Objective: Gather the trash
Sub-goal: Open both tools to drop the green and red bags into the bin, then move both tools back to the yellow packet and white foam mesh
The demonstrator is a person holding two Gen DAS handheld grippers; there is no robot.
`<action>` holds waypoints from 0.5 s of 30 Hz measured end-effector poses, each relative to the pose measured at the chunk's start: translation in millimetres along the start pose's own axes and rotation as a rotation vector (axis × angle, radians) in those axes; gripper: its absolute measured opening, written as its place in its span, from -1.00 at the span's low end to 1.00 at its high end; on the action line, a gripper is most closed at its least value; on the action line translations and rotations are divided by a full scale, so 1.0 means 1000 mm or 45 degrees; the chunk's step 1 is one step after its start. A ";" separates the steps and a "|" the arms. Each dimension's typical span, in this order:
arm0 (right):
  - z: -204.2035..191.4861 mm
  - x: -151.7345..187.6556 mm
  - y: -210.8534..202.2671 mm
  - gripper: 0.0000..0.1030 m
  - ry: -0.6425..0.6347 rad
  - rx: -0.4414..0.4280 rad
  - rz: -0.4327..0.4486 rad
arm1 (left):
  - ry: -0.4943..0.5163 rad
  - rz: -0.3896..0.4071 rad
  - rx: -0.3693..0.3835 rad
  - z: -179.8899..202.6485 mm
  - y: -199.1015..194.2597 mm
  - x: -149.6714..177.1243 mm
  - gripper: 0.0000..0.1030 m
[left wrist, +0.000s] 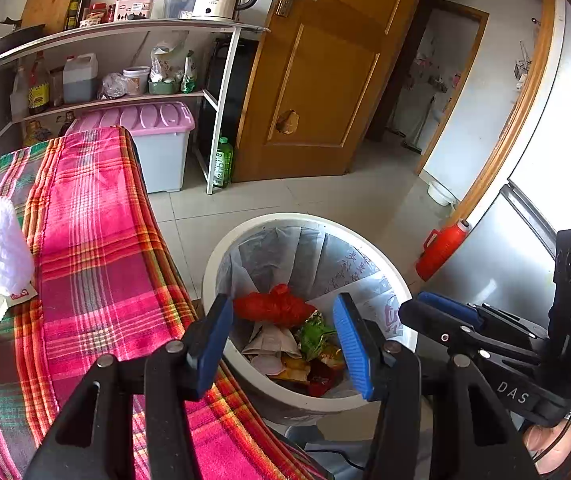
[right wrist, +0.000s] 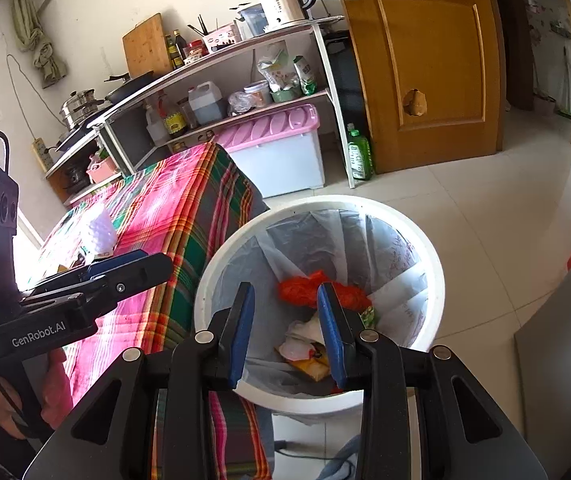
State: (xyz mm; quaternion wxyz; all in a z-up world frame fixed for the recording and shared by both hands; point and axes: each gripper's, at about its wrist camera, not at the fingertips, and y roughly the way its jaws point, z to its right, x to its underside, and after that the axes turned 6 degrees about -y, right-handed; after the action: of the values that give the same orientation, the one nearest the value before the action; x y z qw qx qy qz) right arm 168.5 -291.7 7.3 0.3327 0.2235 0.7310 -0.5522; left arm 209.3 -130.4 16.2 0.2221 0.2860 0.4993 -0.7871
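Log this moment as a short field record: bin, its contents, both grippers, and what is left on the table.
bin: round white plastic trash bin with a pale liner, on the tiled floor beside the table
contents: crumpled red plastic bag on top of mixed wrappers and paper
left gripper: open, empty, above the bin
right gripper: open, empty, above the bin
table: pink plaid tablecloth
left on table: white foam net sleeve on a white wrapper
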 end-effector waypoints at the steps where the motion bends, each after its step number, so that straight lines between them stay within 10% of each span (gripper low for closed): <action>1: -0.003 -0.001 0.000 -0.34 -0.006 -0.006 0.001 | -0.001 0.010 -0.001 -0.001 -0.003 0.000 0.06; 15: -0.055 -0.005 0.000 -0.34 -0.103 -0.090 0.003 | -0.071 0.131 -0.119 -0.049 -0.057 0.009 0.06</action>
State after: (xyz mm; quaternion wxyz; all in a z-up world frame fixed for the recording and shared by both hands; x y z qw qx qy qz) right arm 158.4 -239.0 20.5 0.3705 0.1901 0.7357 -0.5342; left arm 177.6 -63.8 30.8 0.2891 0.2787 0.5139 -0.7580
